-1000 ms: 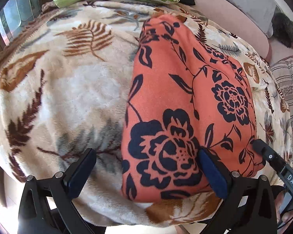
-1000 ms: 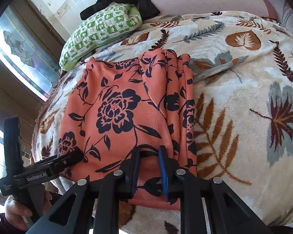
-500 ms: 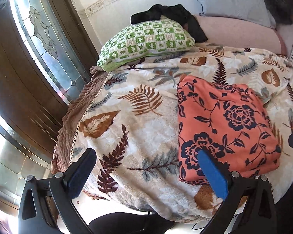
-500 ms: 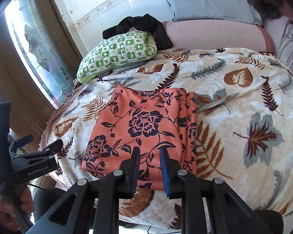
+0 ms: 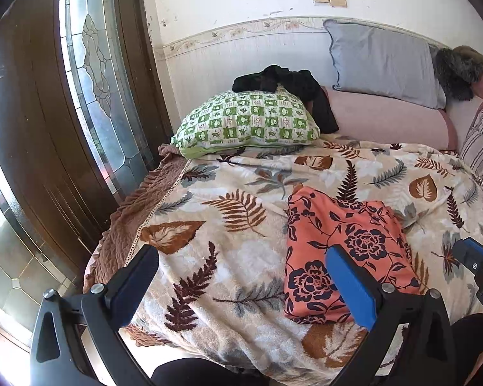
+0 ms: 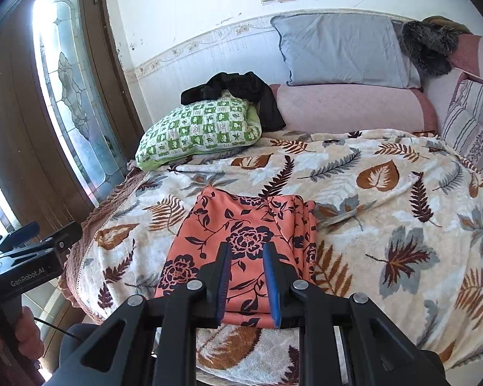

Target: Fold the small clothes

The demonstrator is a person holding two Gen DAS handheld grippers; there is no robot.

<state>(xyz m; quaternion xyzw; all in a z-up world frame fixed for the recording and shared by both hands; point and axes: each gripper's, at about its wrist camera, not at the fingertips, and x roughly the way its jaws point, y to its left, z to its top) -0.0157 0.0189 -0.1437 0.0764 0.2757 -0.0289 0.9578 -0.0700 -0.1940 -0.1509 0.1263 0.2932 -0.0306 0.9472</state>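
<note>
While both grippers hang in the air above the near edge of the bed, the folded orange floral garment (image 5: pixel 344 251) lies flat on the leaf-patterned blanket (image 5: pixel 241 225), close to that near edge and apart from either tool. Its stacked folded edges show along its right side in the right wrist view. The left gripper (image 5: pixel 241 283) has its jaws spread wide with nothing between them; the blanket and the garment's left part are seen beyond them. The right gripper (image 6: pixel 248 276) has its jaws set to a narrow gap, with nothing clamped; the garment merely lies behind them. A person's hand (image 6: pixel 25 331) grasps the handle of the left tool at the lower left of the right wrist view. At the far left of the bed rests a green checked pillow (image 5: pixel 248 122) with a black garment (image 5: pixel 289 87) draped over its far side. A grey pillow (image 5: pixel 383 64) leans against the far wall above a pink bolster (image 5: pixel 386 122). A stained-glass door (image 5: pixel 96 74) stands on the left.
</note>
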